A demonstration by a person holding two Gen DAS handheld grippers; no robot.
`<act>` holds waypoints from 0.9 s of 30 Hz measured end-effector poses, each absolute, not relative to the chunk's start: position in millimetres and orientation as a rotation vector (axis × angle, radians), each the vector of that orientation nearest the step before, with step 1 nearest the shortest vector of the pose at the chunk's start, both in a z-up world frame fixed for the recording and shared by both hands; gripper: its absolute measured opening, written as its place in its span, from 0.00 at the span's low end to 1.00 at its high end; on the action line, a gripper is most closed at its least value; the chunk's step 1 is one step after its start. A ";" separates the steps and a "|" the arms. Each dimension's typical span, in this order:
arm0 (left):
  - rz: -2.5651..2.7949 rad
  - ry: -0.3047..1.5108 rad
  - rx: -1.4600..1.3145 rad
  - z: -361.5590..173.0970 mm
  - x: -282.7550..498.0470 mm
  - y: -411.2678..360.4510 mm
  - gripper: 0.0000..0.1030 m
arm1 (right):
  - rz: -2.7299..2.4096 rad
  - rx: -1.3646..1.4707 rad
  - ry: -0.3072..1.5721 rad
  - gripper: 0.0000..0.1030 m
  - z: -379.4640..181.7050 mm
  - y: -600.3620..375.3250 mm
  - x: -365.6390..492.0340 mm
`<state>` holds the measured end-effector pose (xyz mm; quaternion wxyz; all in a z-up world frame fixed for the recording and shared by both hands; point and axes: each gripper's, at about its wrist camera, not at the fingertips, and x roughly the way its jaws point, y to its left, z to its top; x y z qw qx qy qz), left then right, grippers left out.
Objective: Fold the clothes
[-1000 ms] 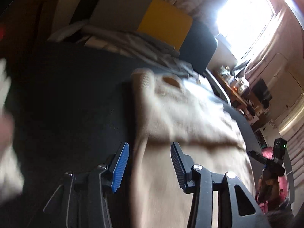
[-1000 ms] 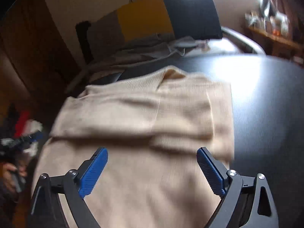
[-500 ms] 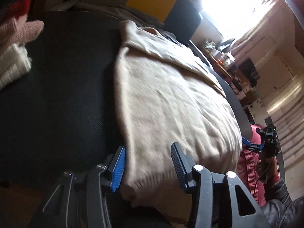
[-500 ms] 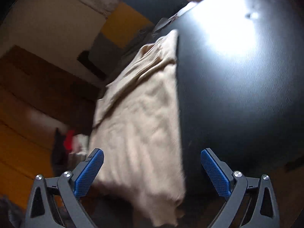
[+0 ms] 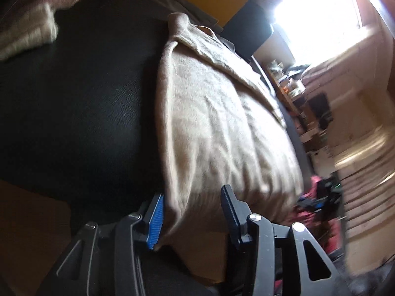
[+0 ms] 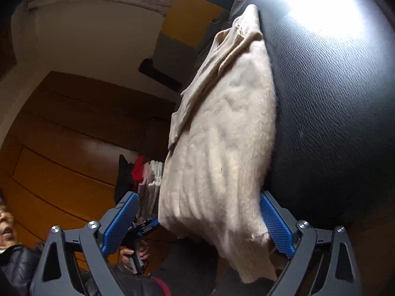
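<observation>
A cream sweater lay in the middle of the frame on a black table, its bottom edge hanging off. The left gripper was spread around one corner. The right gripper was spread wide around the other corner. Folded clothes sat upper left.

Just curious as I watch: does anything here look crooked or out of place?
Yes: the beige sweater hangs its hem over the edge of the black table, not flat. Both sets of jaws stand open around that hem.

A black leather table sits before a yellow panel and bright window.
</observation>
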<state>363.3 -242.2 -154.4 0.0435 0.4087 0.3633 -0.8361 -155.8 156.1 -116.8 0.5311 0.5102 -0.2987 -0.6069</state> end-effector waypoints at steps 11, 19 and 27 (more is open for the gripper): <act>-2.538 1.161 1.269 -164.0 352.6 -239.8 0.49 | -1.488 1.171 -0.563 0.99 -111.8 145.8 -142.9; -2.457 1.137 1.371 -162.3 337.5 -236.4 0.41 | -1.588 1.317 -0.350 0.10 -121.8 136.9 -137.0; -2.471 0.950 1.422 -156.4 336.4 -233.0 0.08 | -1.563 1.311 -0.403 0.11 -131.1 133.4 -138.8</act>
